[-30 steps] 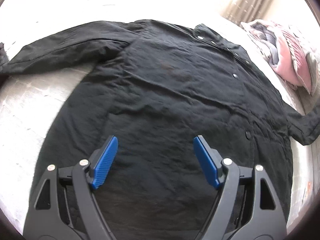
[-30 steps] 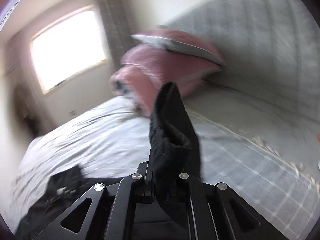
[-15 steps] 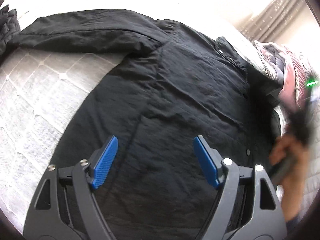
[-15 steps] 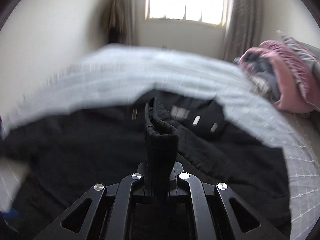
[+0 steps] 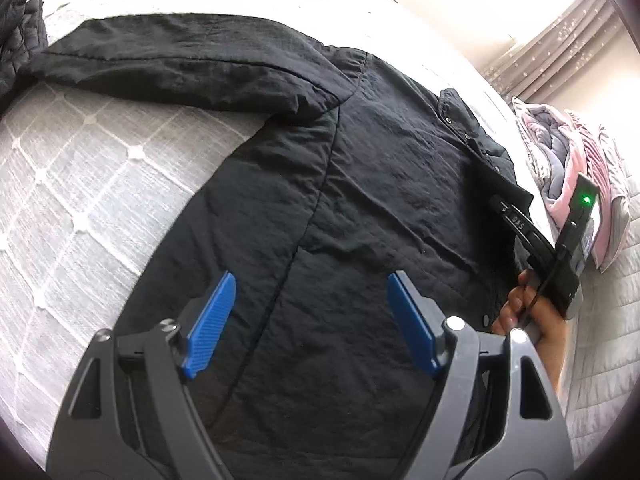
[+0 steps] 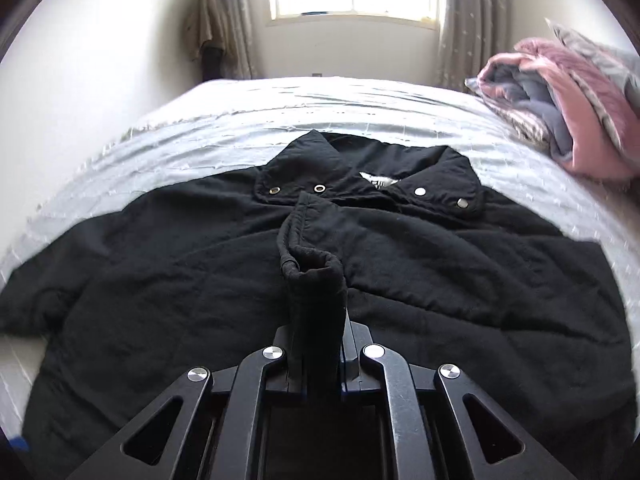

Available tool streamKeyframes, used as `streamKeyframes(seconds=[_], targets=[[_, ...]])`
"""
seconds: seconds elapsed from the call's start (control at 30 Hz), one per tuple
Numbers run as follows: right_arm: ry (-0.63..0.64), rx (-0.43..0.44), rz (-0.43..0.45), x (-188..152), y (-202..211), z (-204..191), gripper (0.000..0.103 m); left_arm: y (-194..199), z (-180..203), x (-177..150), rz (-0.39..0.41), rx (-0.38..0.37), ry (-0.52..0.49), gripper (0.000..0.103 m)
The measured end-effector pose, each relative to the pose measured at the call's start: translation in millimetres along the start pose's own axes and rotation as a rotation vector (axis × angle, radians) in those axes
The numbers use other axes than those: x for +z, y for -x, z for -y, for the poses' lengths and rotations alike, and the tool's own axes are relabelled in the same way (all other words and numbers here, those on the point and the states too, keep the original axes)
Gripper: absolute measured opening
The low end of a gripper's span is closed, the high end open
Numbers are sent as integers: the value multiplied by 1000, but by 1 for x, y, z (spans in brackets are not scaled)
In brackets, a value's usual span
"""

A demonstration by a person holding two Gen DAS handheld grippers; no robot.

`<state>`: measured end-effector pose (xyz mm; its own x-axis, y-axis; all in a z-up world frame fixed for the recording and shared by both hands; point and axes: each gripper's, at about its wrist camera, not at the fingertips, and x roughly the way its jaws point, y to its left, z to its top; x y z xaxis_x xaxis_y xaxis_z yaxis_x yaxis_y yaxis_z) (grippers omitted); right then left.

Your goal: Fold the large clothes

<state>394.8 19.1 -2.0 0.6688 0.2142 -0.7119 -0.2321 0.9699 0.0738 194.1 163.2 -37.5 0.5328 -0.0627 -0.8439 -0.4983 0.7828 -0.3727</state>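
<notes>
Since a second before, the right tool had swung from facing the pillows to above the black jacket, clamped on the sleeve cuff toward 12 o'clock. The left tool hovered wide open over the jacket body, spread on the bed. I judged the cuff could slip out if pulled too fast. The right fingertips were hidden by cloth; the far sleeve was cut off at 10 o'clock.
</notes>
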Motion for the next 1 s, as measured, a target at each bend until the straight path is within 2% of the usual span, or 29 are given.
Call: streamKeyframes(seconds=[0.1,0.17,0.23,0.27,0.3,0.33,0.4,0.5,0.57,0.63,0.7,0.77,0.83,0.9,0.93,1.0], targets=[[15,-11,-76,-6,-16,1,16,2,-3,1,10,12,0,79],[24,9,-90,-13,-14,-4,27,2,-4,1,-1,-6,1,79],[34,84,-81,-17,-8,-9,51,2,-4,2,-6,-27,-2,79],[18,162,-86,-17,-3,-9,59,2,-4,2,-4,-31,-4,79],[-7,213,-94,-18,2,-9,72,3,-3,2,1,-34,-7,79],[-32,239,-96,-18,6,-7,74,3,-4,3,3,-30,-11,79],[-72,241,-97,-19,10,-1,74,3,-6,5,-2,-23,-15,79],[-109,169,-150,-25,24,12,74,3,-21,11,6,5,12,79],[-123,183,-163,-31,41,22,74,5,-39,18,32,35,58,79],[-107,208,-214,-46,68,32,74,5,-56,27,37,58,88,79],[-83,176,-240,-64,96,44,74,3,-75,36,34,86,111,79],[-117,134,-294,-86,119,62,74,3,-101,45,42,117,170,79],[-197,139,-335,-106,137,82,74,7,-130,54,51,122,251,79],[-276,220,-305,-125,157,106,74,10,-162,59,54,115,365,79],[-294,233,-291,-131,162,115,74,12,-181,61,56,98,440,79],[-370,186,-303,-144,159,139,74,16,-203,67,83,66,521,79]])
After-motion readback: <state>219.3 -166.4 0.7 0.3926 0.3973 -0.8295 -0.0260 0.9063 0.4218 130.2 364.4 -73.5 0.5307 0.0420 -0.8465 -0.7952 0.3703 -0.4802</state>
